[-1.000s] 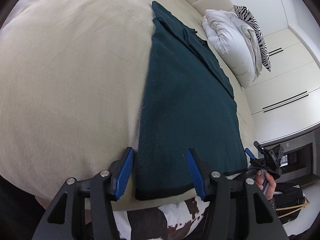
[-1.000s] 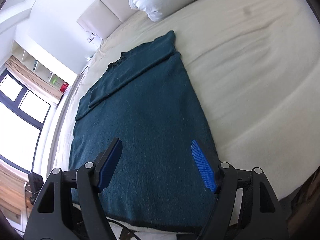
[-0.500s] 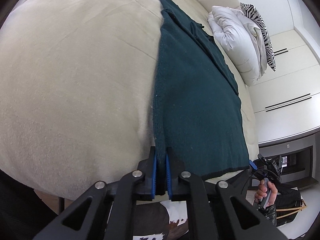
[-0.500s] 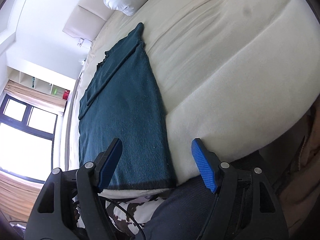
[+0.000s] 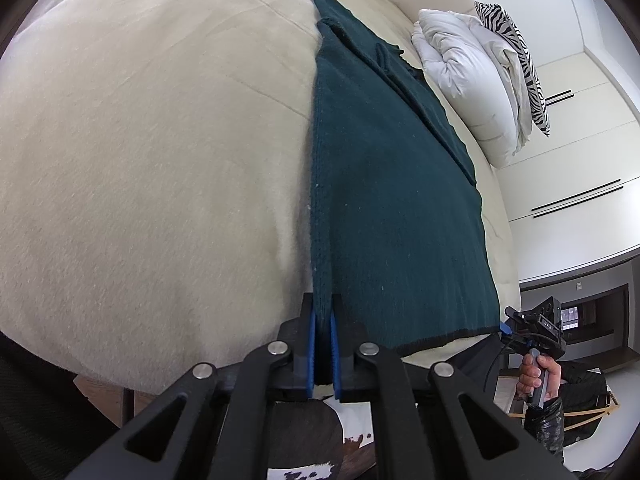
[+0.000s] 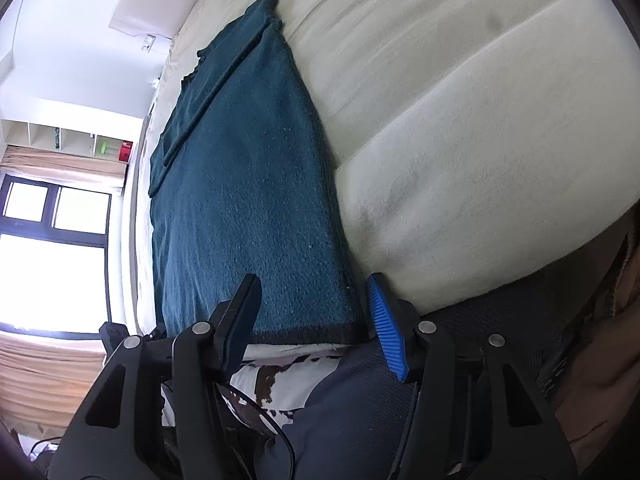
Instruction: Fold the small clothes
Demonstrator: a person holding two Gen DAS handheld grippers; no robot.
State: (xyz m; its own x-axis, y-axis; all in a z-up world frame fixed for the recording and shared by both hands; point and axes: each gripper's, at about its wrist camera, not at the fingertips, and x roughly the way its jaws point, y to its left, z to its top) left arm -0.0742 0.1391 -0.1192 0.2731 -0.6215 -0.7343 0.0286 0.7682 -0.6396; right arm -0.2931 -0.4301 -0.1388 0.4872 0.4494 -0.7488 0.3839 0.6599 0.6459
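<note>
A dark teal knitted sweater (image 5: 392,200) lies flat on the cream bed (image 5: 140,160), sleeves folded across its far end. My left gripper (image 5: 323,320) is shut on the sweater's near left hem corner, the cloth pinched between the blue pads. In the right wrist view the same sweater (image 6: 248,184) runs away from me. My right gripper (image 6: 314,300) straddles its near right hem corner; its jaws are closing, the corner sits between them, and the pads stand apart from the cloth. The right gripper (image 5: 505,325) also shows small at the hem's far corner in the left wrist view.
A white duvet (image 5: 472,80) and a zebra-print pillow (image 5: 520,60) are piled at the bed's head. White wardrobe doors (image 5: 580,160) stand to the right. A window (image 6: 52,216) with curtains lies to the left. A cowhide-pattern rug (image 6: 280,376) lies under the bed's near edge.
My left gripper closed onto the sweater's left hem corner. My right gripper swung right and down to the right hem corner and its jaws narrowed.
</note>
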